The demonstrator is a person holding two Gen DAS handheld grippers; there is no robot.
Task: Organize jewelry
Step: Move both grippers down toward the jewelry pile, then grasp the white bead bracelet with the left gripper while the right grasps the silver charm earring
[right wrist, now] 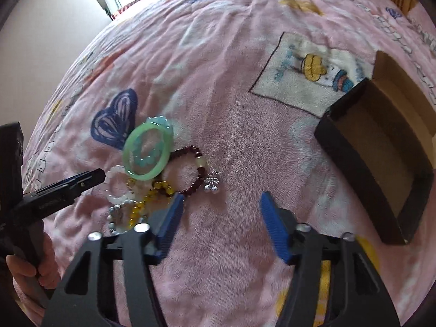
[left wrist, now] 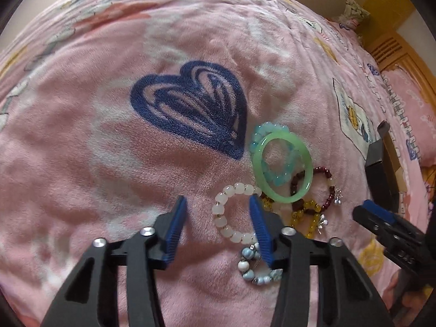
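White bead bracelet (left wrist: 236, 212) lies partly between the wide-open, empty left hand-held gripper (left wrist: 218, 204).

Six bracelets lie clustered on the bed: one green bangle (left wrist: 283, 167), one aqua beaded (left wrist: 268, 132), one white beaded (left wrist: 231, 212), one garnet (left wrist: 327, 188), one amber (left wrist: 308, 214), one pale-blue (left wrist: 253, 267). One open box (right wrist: 381, 169). Two grippers.

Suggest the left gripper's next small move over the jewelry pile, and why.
Probably lower and close on the white beaded bracelet. The left gripper is open, one finger already inside its loop. That bracelet lies mostly clear of the green bangle, and the black open box waits nearby.
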